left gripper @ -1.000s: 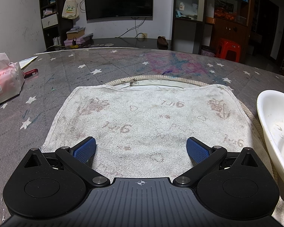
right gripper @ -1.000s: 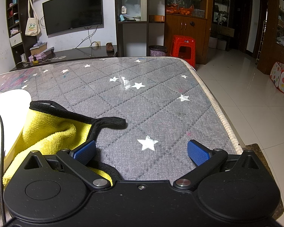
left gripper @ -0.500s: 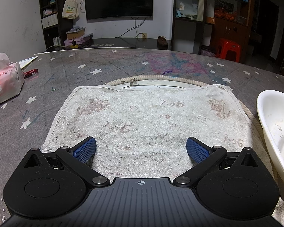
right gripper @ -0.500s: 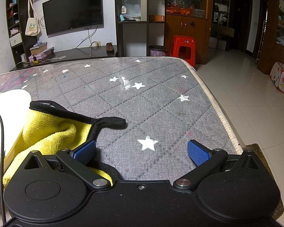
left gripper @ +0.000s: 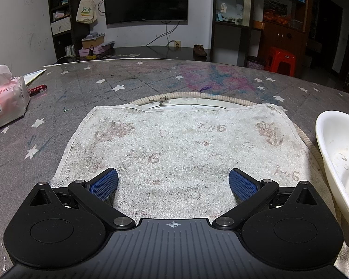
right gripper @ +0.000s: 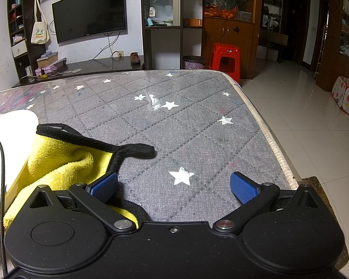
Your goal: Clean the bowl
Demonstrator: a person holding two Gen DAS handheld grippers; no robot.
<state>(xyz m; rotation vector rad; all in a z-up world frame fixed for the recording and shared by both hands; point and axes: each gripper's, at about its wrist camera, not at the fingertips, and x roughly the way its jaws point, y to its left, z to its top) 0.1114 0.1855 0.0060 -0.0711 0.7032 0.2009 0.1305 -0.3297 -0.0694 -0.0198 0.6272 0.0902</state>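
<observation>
Left wrist view: the left hand-held gripper is spread wide and empty over a stained white towel on the grey starred counter, with the white bowl just beside the towel at the right edge and a pink tissue pack far left. In the right wrist view the right hand-held gripper also gapes empty, its left finger over a yellow cloth that lies against the bowl.
</observation>
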